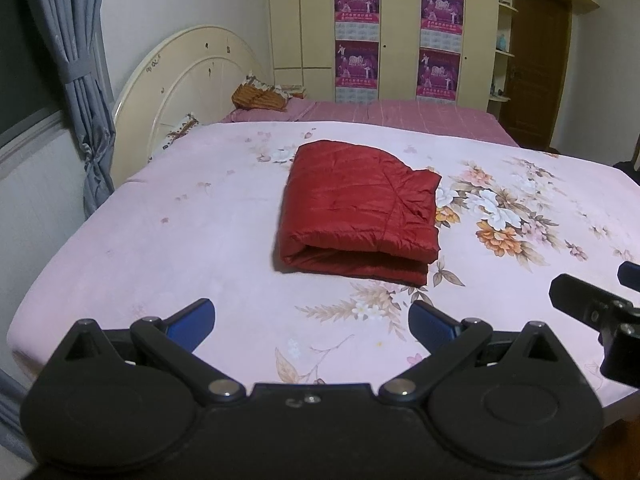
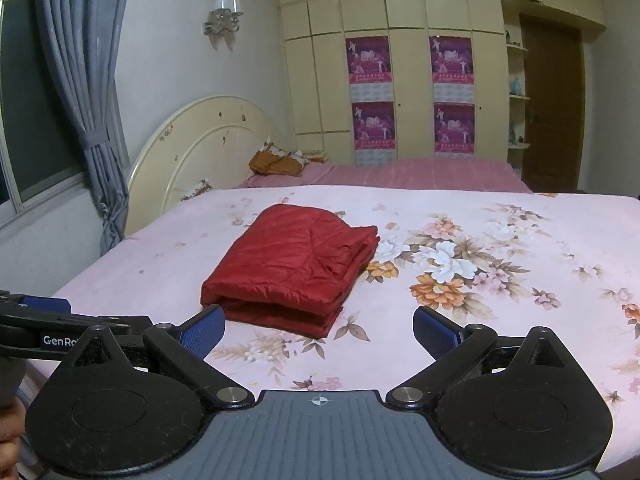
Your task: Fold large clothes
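1. Bedroom setting: grey curtain [image 1: 76, 80] at far left, cream headboard [image 1: 188, 76] beside it, wardrobe doors with purple posters [image 1: 357, 0] behind, brown door [image 1: 536, 64] at far right. You are working over a bed under a pink floral sheet [image 1: 168, 216].
2. Task item: red quilted garment [image 1: 356, 208] lies mid-bed as a compact folded stack, rounded fold edge facing you, layered open edges on its right side. By my reading the fold looks essentially complete.
3. Left gripper [image 1: 311, 322]: jaws spread wide, blue pads well apart, nothing between them, hovering above the sheet short of the garment and touching nothing.
4. Right gripper [image 2: 319, 326]: likewise wide open and empty. Its left blue pad sits just in front of the stack's near corner; whether it touches cannot be told.
5. Risk: the fabric looks slick and puffy, so the layers may spring apart or slide if you nudge the near corner while moving away.
6. Risk: the right-side edges sit uneven. Pinching only the top layer to tidy them would likely peel the stack open.
7. Risk: the two grippers are close together; watch for a clash.
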